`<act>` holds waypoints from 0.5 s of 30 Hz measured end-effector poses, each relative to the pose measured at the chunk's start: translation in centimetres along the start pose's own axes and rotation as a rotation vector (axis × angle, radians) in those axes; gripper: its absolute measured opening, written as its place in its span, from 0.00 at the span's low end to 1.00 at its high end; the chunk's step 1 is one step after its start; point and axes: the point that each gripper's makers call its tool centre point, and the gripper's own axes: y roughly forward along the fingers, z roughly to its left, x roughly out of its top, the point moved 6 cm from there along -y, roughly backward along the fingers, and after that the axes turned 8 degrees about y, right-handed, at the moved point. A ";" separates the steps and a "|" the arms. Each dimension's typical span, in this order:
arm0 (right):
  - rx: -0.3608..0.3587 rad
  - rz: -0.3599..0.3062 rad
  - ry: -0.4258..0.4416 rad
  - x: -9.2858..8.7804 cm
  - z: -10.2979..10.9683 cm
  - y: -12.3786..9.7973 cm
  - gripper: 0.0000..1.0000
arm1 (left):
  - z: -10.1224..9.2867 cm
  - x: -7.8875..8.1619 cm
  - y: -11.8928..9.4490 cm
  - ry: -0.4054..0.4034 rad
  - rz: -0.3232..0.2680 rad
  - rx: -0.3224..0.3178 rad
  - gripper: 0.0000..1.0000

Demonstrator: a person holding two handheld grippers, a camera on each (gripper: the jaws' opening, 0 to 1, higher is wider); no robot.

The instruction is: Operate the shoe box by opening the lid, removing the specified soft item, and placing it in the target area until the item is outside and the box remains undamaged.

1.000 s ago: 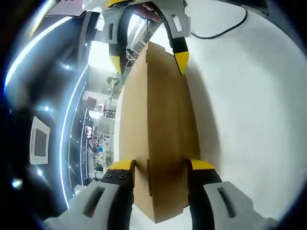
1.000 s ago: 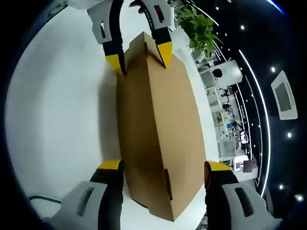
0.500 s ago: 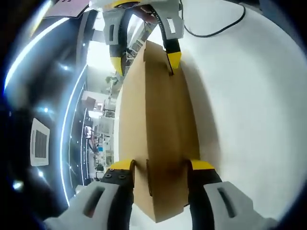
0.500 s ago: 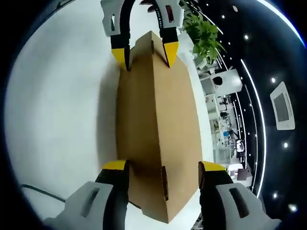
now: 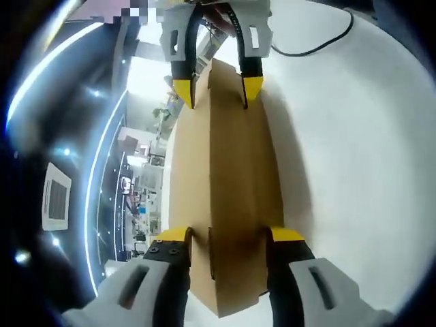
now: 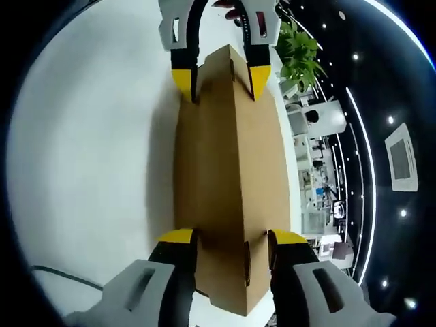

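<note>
Cardboard shoe box [image 5: 228, 184], lid shut, lies lengthwise on a white desk [image 5: 354, 157], gripped at both short ends. In the left gripper view, the left hand-held gripper [image 5: 228, 236] has its yellow-tipped jaws pressed against the two sides of the near end of the box, closed on the cardboard; at the far end the right hand-held gripper [image 5: 216, 90] clasps the opposite end in the same way. A black cable [image 5: 310, 44] curls across the desk beyond the box.

In the right gripper view the box [image 6: 228, 177] runs away from the camera, with the right hand-held gripper [image 6: 231, 238] clamped on the near end, its jaws touching both sides, and the left hand-held gripper [image 6: 221, 78] holding the far end. A second stretch of cable [image 6: 61, 276] lies on the desk [image 6: 88, 150] near the lower left edge. A green potted plant [image 6: 300, 58] stands beyond the desk, with a lit, dark-ceilinged room behind it.
</note>
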 end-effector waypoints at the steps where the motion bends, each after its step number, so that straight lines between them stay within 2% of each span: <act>1: -0.001 0.000 -0.001 0.0 0.0 0.0 0.40 | 0.0 0.0 0.0 -0.001 0.001 0.001 0.43; 15: 0.011 -0.010 -0.002 0.1 -0.1 -0.5 0.35 | 0.1 -0.1 -0.1 0.011 -0.004 -0.004 0.42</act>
